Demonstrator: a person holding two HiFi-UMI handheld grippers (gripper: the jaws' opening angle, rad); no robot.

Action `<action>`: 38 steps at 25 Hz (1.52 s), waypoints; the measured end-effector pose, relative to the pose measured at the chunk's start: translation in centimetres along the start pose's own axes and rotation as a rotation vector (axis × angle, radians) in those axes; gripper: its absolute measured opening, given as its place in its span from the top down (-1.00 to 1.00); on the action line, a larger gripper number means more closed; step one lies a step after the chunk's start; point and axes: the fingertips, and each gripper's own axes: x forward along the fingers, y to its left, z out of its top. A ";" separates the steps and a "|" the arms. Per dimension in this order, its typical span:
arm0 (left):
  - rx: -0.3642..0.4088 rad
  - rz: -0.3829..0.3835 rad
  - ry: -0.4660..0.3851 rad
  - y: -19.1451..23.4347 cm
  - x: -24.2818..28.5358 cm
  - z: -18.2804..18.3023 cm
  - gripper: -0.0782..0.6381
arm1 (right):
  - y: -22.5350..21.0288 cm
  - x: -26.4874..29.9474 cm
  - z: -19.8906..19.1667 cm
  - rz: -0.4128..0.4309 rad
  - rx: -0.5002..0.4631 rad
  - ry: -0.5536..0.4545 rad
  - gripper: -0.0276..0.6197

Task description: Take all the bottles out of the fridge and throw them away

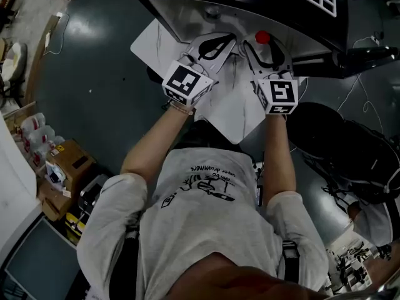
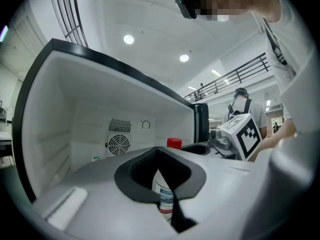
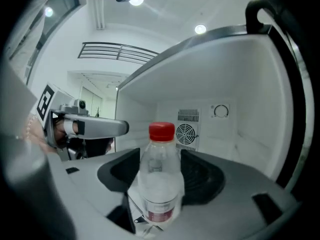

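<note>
The right gripper (image 1: 267, 54) was clamped on the red-capped bottle (image 3: 159, 174) at the mouth of the fridge (image 3: 235, 79); the left gripper (image 1: 217, 44) sat closed and empty beside it; likely, the thin plastic could buckle and slip.

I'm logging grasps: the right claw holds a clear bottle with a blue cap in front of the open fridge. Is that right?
Not quite: the cap is red, not blue. The right gripper view shows the right claw closed on a clear bottle with a red cap in front of the open fridge.
</note>
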 end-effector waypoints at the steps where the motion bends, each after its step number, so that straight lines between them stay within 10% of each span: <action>1: -0.002 -0.001 -0.004 -0.2 -0.3 0.3 0.77 | 0.2 -0.3 0.3 0.001 -0.001 -0.002 0.10; 38: 0.025 -0.056 -0.113 -10.2 -7.6 9.9 0.77 | 5.6 -13.7 8.7 0.032 -0.053 -0.082 0.10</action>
